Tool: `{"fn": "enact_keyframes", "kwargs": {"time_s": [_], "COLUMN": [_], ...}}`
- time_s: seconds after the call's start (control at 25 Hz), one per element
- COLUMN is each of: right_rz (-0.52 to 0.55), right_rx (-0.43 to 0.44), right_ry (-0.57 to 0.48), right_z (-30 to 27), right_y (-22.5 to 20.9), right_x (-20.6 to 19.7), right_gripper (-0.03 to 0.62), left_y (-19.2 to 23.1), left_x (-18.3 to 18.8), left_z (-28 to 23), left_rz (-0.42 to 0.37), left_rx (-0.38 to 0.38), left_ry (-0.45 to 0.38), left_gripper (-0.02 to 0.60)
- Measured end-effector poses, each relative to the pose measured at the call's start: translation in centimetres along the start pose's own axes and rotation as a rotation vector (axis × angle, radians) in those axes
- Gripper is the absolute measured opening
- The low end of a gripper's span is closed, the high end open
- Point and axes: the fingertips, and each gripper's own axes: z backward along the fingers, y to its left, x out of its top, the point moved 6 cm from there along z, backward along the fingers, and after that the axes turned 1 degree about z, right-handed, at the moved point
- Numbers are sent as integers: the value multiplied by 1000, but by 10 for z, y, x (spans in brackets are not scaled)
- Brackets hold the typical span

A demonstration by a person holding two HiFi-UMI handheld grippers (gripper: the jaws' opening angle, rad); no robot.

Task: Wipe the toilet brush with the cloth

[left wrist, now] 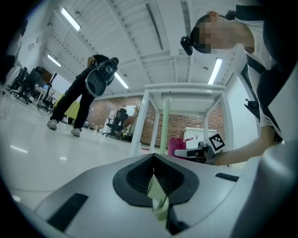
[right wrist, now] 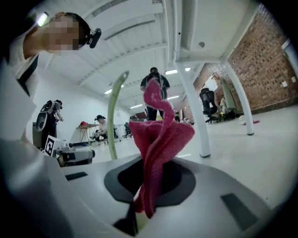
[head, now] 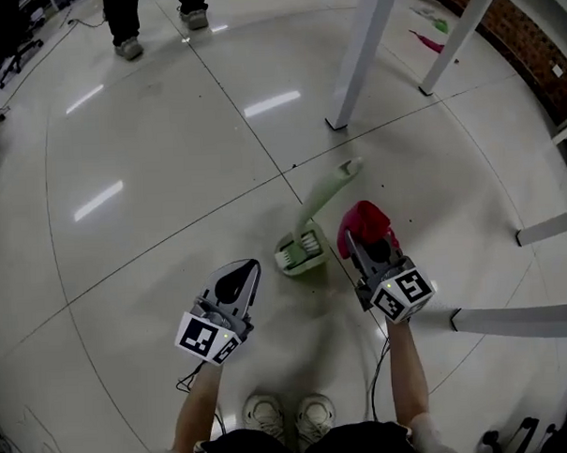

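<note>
A pale green toilet brush [head: 301,249] stands on the floor in its holder, its handle [head: 331,189] leaning up and away; the same handle shows in the left gripper view [left wrist: 164,125] and the right gripper view [right wrist: 114,116]. My right gripper [head: 357,244] is just right of the brush, shut on a crumpled red cloth [head: 364,222] that sticks up from its jaws [right wrist: 158,139]. My left gripper [head: 240,272] hangs left of the brush, apart from it. Its jaws are shut [left wrist: 154,160], with only a small pale sliver at their seam.
White table legs [head: 360,53] [head: 458,35] stand beyond the brush, and a white bar [head: 522,319] lies at the right. Another person [head: 124,21] stands far off. A brick wall [head: 529,41] runs along the right. My shoes [head: 287,413] are below the grippers.
</note>
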Motion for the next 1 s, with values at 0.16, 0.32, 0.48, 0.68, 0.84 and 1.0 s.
{"fn": "enact_keyframes", "kwargs": {"time_s": [0.16,0.32,0.48,0.68,0.84,1.0], "right_rz": [28,70,68,61,64,42], "right_rx": [77,151,249,304,307,265], "right_ry": [99,189,187,207,220,201], "right_z": [-25,-38,-47,-44,-34,-15], "right_y": [-22,-32,-31,-22,-20,-12], "right_x": [-57,-90,-103,-107,-108,-112], "right_gripper": [31,31,31,31,31,31], "left_y": [-17,-35,-41,-41,-41,-41], "left_x": [-50,-73,-75,-75,-81,-79], "left_z": [2,-22,-47,-54,-55,-50], "left_rz": [49,15,9,34,41,50], "left_rx": [-7,-65,-103,-108,-102,-94], "left_ry": [38,80,66,67,66,64], "left_gripper": [2,2,2,2,2,2]}}
